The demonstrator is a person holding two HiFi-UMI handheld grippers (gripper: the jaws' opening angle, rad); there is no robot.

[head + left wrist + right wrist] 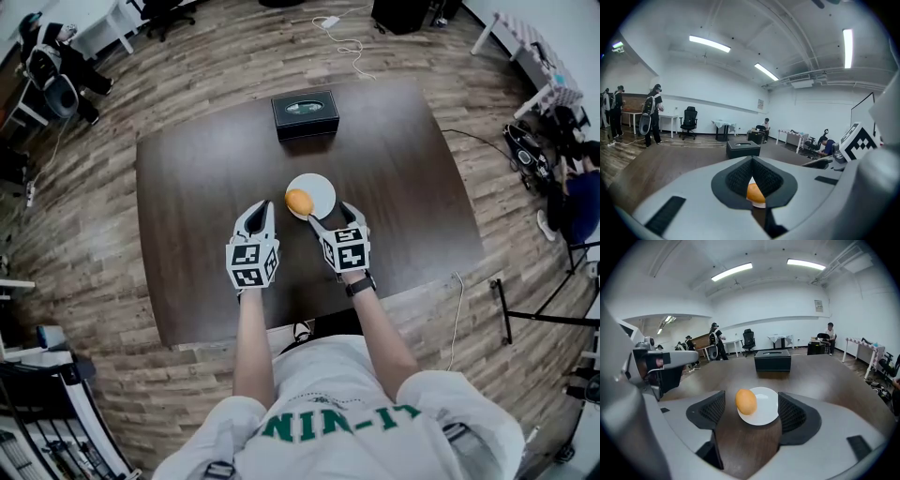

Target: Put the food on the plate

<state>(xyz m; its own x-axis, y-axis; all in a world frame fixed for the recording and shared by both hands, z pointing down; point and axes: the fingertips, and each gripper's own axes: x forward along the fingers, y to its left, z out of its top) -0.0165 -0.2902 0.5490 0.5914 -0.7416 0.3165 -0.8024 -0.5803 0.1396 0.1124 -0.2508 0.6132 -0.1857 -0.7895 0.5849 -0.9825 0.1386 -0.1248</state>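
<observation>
An orange, rounded piece of food (299, 201) lies on the left part of a small white plate (319, 190) in the middle of the dark table. My right gripper (333, 217) hovers just in front of the plate, open, with nothing between its fingers; in the right gripper view the food (746, 401) and plate (768, 412) show beyond the jaws. My left gripper (261, 211) hangs beside it to the left, shut and empty. Through the small gap in its pads the left gripper view shows the food (755, 192).
A black box (305, 113) stands at the table's far edge behind the plate. The dark wooden table (187, 187) is bare to the left and right. People, chairs and desks stand farther off in the room, and cables lie on the floor.
</observation>
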